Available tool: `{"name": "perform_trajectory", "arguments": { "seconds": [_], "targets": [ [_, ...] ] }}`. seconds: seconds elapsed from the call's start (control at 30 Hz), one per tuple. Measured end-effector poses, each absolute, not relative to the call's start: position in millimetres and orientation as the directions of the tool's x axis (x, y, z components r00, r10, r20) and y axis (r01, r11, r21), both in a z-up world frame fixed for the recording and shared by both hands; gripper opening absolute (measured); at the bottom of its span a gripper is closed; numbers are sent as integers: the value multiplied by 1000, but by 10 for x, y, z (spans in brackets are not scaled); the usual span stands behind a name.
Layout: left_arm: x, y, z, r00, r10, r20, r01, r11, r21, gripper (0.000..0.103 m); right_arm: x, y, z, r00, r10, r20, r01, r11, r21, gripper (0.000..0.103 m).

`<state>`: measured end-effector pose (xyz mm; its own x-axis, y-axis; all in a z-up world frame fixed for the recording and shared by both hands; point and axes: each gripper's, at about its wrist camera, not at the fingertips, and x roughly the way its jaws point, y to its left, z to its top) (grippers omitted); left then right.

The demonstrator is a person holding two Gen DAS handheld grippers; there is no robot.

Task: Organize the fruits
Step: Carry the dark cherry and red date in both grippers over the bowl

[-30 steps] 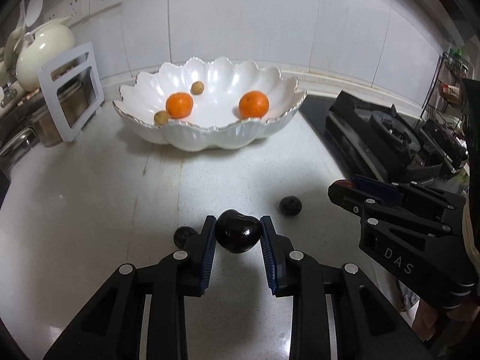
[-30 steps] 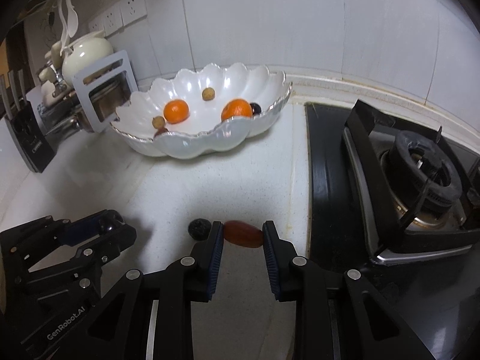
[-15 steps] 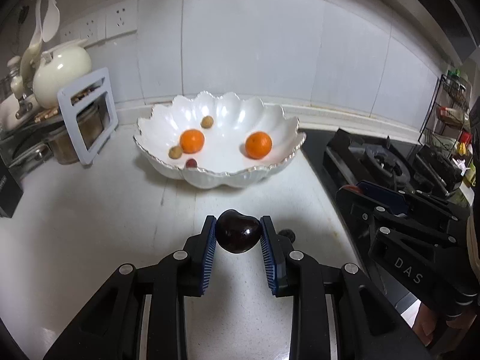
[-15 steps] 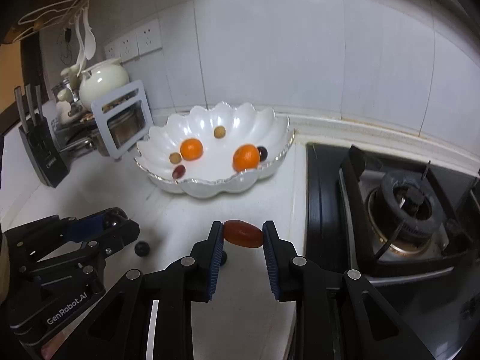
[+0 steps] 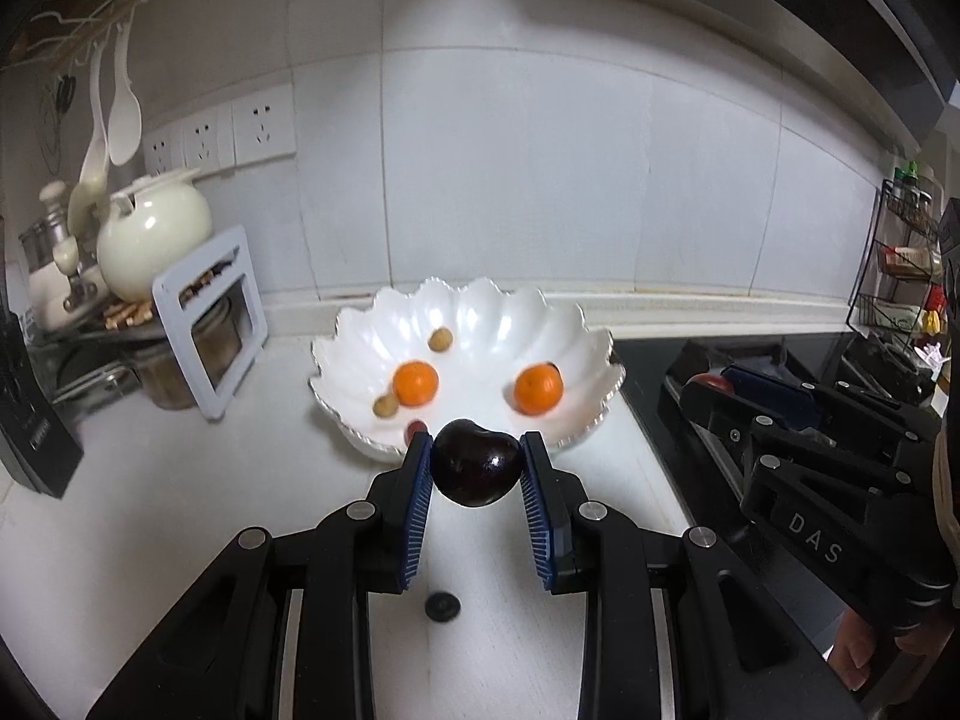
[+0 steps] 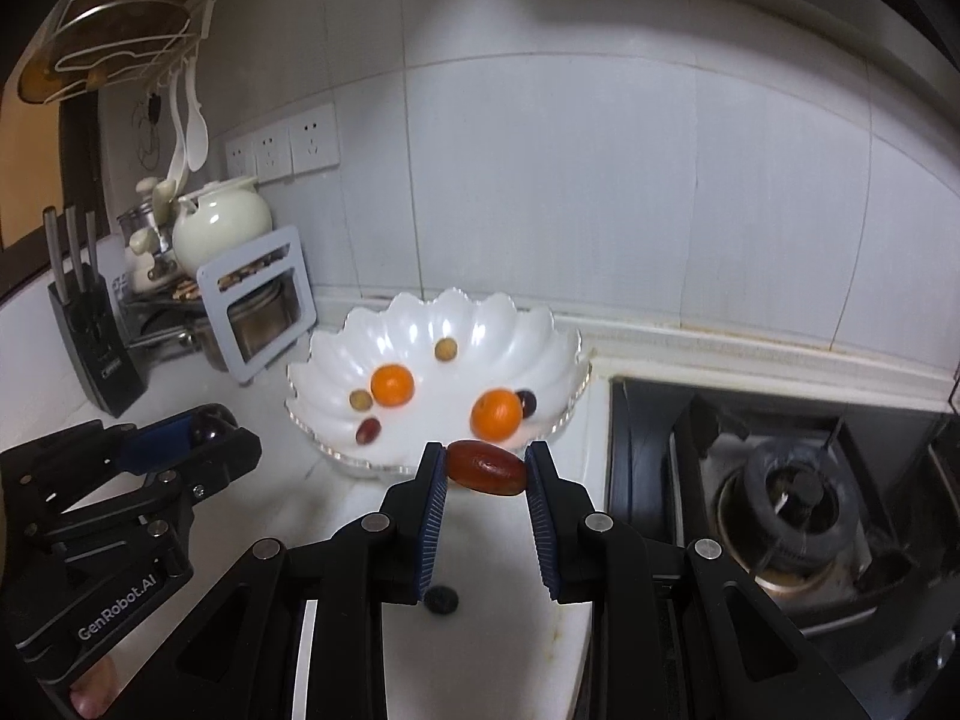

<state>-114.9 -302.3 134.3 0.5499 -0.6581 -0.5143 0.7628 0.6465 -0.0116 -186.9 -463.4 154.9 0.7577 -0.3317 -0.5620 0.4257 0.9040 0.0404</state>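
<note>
Two tools grip fruit: left tool (image 5: 477, 468) pinches a dark cherry (image 5: 476, 470), right tool (image 6: 486, 468) a red date (image 6: 486, 469).

Right gripper (image 6: 485, 461) holds a red date (image 6: 486, 468).
The white bowl (image 6: 336, 360) with oranges sits just behind it.

My left claw (image 5: 477, 468): matt black plastic, ribbed blue pads, silver metal screw heads. Dark cherry (image 5: 476, 469) in it glossy, smooth. My right claw (image 6: 485, 468): same finish; red date (image 6: 486, 468) shiny, slightly wrinkled. Scalloped bowl (image 6: 540, 330) glazed white ceramic, high gloss. Oranges (image 5: 415, 383) matt, dimpled. Counter (image 5: 180, 480) pale speckled stone, smooth. Wall tiles (image 6: 540, 180) satin white. Stove (image 6: 780, 480) black, dull metal burner.
</note>
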Motion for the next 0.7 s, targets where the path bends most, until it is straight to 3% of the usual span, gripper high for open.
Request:
{"name": "perform_trajectory", "arguments": {
  "seconds": [0.23,0.7],
  "targets": [
    [-1002,-3093,1481,562,-664,-493,759,651,-11,29,-1703,-4696,1688,775,-336,-536,417,908,34,28],
    [-595,-3422,1630,562,-651,-510,760,650,8,29,-1198,-4980,1674,760,-307,-572,418,906,69,28]
  ]
}}
